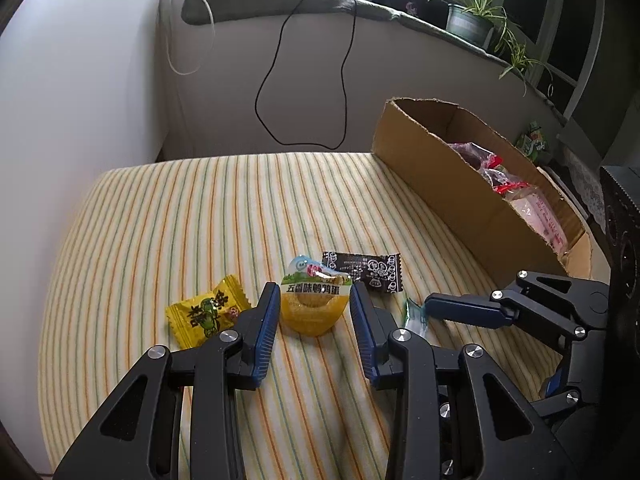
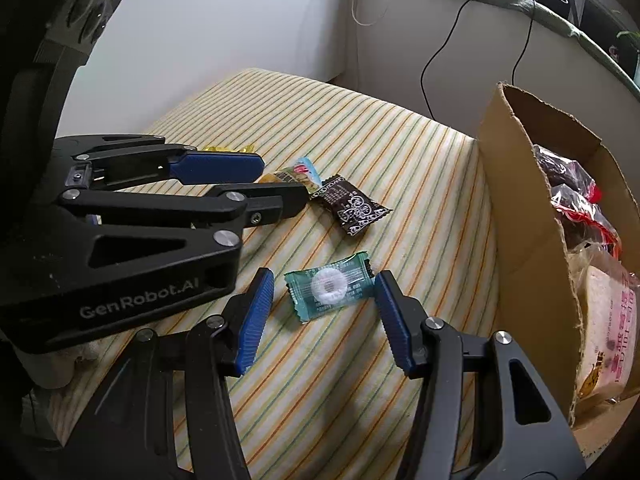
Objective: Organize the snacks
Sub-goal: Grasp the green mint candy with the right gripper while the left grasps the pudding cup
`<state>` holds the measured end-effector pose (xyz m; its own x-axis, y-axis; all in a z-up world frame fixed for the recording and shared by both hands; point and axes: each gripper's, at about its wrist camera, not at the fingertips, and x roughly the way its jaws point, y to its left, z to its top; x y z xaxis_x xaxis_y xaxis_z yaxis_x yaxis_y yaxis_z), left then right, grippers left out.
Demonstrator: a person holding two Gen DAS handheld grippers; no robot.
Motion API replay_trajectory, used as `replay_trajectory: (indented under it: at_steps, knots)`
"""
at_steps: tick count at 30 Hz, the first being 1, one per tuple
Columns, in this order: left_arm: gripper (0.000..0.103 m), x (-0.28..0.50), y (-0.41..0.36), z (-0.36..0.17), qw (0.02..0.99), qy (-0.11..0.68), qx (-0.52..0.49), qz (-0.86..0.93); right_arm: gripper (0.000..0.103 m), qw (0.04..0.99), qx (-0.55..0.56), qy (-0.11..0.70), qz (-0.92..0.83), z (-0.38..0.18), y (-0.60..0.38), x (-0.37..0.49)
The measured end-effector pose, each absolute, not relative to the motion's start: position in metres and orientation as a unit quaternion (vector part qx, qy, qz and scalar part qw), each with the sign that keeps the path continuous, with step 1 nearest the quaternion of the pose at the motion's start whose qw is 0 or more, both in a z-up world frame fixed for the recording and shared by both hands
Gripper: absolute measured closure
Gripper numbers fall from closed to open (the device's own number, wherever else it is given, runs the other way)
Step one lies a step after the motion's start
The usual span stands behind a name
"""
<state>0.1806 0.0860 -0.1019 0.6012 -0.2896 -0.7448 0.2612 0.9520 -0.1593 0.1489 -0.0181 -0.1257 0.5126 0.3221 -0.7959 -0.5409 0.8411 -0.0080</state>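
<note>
Nearest the onlooker, the left hand-held gripper (image 1: pixel 312 320) stands over the striped table (image 1: pixel 200 216) with its jaws apart, one blue pad on each side of the quail-egg cup (image 1: pixel 312 308). A narrow gap shows at each pad; no pressure on the cup is evident. The cup is a small yellow plastic tub with a printed film lid. It is judged light and fairly stiff at the wall but liable to dent, with a smooth, slippery skin. The best hold is judged to be across the tub's body below the lid rim, not on the film.

The right hand-held gripper (image 2: pixel 324 308) likewise has its jaws apart, straddling the teal mint sachet (image 2: pixel 330 286), which lies flat on the table. The right pad sits just beside the sachet's edge; the left pad is clear of it. The sachet is judged very light, its film soft and crinkly, with a hard ring sweet at the centre. A grip across that hard centre should hold; the crimped ends would likely slide or fold.

Beyond these lie the yellow sachet (image 1: pixel 206 312), just left of the left gripper, and the black sachet (image 1: pixel 364 270), touching or overlapping the cup's far side.

Farthest, at the right, the open cardboard box (image 1: pixel 432 176) already holds several wrapped snacks.
</note>
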Motion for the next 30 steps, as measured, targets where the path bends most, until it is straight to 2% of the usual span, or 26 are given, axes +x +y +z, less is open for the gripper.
replay_trajectory:
  at_steps: [8,12,18,20,26,30]
  knots:
    - [0.069,0.195,0.081,-0.116,0.884,0.440,-0.014,-0.155,0.048,0.860,-0.134,0.423,0.251,-0.126,-0.021,0.146]
    - [0.077,0.194,0.088,-0.115,0.885,0.439,-0.030,-0.150,0.059,0.861,-0.131,0.423,0.251,-0.126,-0.021,0.145]
    - [0.080,0.191,0.091,-0.113,0.888,0.434,-0.035,-0.146,0.064,0.861,-0.134,0.419,0.254,-0.127,-0.021,0.141]
    - [0.080,0.190,0.092,-0.113,0.889,0.433,-0.038,-0.145,0.079,0.860,-0.127,0.420,0.260,-0.126,-0.022,0.140]
    - [0.081,0.182,0.096,-0.110,0.894,0.424,-0.038,-0.136,0.079,0.860,-0.127,0.418,0.264,-0.126,-0.025,0.139]
    - [0.081,0.180,0.101,-0.107,0.896,0.421,-0.048,-0.131,0.086,0.863,-0.107,0.417,0.265,-0.124,-0.028,0.139]
